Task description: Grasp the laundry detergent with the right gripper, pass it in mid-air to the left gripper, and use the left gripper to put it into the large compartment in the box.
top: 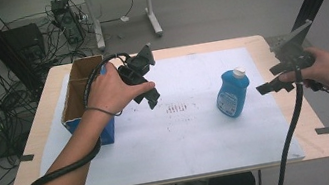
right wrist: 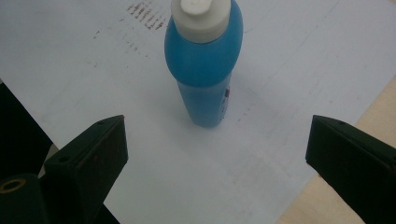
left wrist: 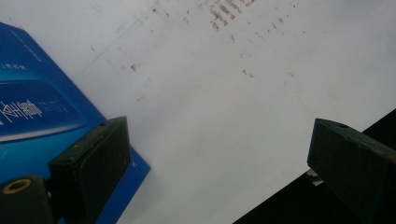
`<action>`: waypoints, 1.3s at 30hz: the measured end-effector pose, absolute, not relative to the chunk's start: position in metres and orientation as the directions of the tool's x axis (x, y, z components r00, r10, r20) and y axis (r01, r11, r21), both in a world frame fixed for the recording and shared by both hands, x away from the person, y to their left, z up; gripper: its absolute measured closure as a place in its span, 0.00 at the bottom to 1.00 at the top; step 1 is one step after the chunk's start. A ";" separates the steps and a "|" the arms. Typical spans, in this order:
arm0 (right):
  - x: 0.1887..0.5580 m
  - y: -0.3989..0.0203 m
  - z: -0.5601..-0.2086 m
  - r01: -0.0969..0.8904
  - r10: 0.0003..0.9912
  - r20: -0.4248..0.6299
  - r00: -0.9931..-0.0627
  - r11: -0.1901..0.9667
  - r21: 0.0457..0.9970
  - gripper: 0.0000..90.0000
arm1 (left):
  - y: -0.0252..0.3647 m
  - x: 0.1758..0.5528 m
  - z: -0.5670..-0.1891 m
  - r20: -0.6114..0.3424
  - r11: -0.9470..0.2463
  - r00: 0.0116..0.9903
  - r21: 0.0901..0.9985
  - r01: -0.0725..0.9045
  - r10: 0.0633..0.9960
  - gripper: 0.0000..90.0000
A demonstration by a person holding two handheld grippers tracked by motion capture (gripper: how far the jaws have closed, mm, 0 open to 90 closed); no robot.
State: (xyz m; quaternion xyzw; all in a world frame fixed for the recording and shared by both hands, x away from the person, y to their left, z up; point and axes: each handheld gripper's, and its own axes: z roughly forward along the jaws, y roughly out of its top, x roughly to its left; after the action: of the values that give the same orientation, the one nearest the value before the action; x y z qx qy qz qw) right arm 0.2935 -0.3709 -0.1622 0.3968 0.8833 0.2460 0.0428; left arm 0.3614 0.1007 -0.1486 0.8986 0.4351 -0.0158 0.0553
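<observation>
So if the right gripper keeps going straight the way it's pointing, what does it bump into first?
Most likely the blue bottle. In the right gripper view it stands upright dead ahead, centred between the open jaws of the right gripper, with only bare white sheet in between. How far off it is, I can't tell.

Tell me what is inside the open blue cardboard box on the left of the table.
The blue cardboard box stands open-topped, showing bare brown inner walls. The person's left hand and the left gripper cover its near right corner, and the walls hide its floor, so any contents cannot be told.

Glossy plastic bottle [right wrist: 204,70], matt cardboard box [top: 82,93]
</observation>
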 end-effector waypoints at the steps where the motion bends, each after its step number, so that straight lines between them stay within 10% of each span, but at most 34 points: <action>1: 0.293 -0.372 -0.164 0.682 0.723 0.123 -0.680 0.562 0.469 0.07 | 0.101 0.361 -0.149 -0.079 -0.617 0.622 0.087 0.782 0.779 0.07; 39: 0.264 -0.399 -0.231 0.697 0.744 0.185 -0.642 0.465 0.546 0.06 | 0.092 0.362 -0.164 -0.097 -0.635 0.642 0.092 0.767 0.761 0.07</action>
State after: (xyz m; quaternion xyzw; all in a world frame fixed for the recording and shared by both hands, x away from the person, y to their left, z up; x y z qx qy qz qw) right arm 0.2642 -0.3987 -0.2311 0.4213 0.8550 0.2998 0.0398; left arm 0.3618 0.0922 -0.1638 0.9038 0.4226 -0.0244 0.0621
